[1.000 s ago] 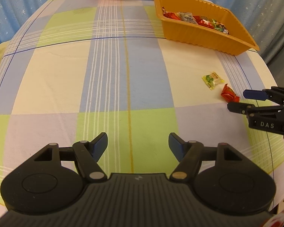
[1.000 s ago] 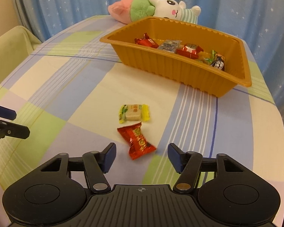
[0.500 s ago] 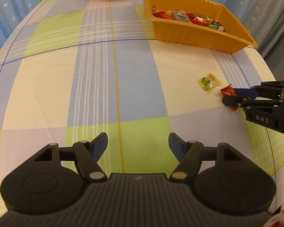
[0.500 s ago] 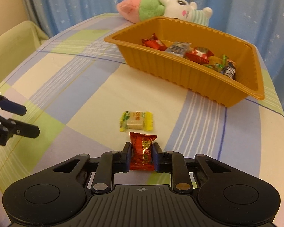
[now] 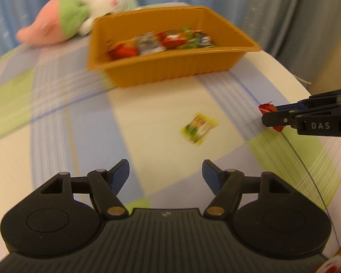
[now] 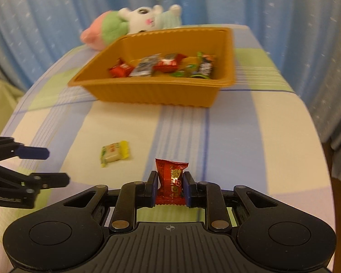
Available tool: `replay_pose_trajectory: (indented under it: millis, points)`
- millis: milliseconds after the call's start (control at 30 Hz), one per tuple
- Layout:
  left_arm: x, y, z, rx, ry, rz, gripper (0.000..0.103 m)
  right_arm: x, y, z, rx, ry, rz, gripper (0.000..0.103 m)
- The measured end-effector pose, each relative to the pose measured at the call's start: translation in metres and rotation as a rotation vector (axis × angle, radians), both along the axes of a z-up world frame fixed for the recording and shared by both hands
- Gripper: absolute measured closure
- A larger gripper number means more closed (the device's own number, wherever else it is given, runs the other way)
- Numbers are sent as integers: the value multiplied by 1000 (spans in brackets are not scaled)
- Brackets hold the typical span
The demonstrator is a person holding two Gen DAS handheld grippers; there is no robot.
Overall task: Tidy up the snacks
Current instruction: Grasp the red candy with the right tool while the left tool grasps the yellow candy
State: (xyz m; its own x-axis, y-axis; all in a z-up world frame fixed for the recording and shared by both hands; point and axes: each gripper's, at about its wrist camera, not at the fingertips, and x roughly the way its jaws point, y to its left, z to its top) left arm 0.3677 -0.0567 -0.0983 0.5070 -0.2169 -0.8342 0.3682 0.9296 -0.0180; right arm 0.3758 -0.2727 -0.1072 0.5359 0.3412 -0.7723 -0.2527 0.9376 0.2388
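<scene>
Candy pickup is the step in hand, as I judge it: the right gripper [image 6: 170, 187] has its jaws pinching a red candy [image 6: 171, 182] by its sides, held upright and seemingly lifted just clear of the checked desk [image 6: 250, 141]. At about twelve o'clock from it, well apart, sits the orange tray [image 6: 147, 95], already holding several wrapped snacks. A yellow-green candy [image 6: 114, 152] lies loose on the desk at about ten o'clock from the red one, near it. The left gripper [image 5: 165, 177] has its jaws spread with nothing between them; that loose candy lies at about one o'clock from it. Next, I would guess, the red candy needs carrying over the tray rim and releasing, while the left gripper closes in on the other.
</scene>
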Motion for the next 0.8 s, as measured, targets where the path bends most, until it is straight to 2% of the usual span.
replay_pose_trajectory:
  millis: [233,400,600,667,733,800]
  points:
    - [26,-33,-9,36,-40,-139,36,-13,-26,5,17,4,-75,79]
    - [42,-45,-19,47,-21,-187,50,-23,-41,5,26,10,-111,79]
    - [51,-52,-26,41,7,-193,64,-30,-54,6,35,14,-137,79]
    - [51,-54,-27,33,23,-195,76,-29,-57,6,38,13,-140,79]
    - [50,-56,-27,21,29,-195,82,-28,-59,6,39,10,-140,79]
    - [49,-57,-27,25,29,-187,83,-27,-59,7,42,5,-136,80]
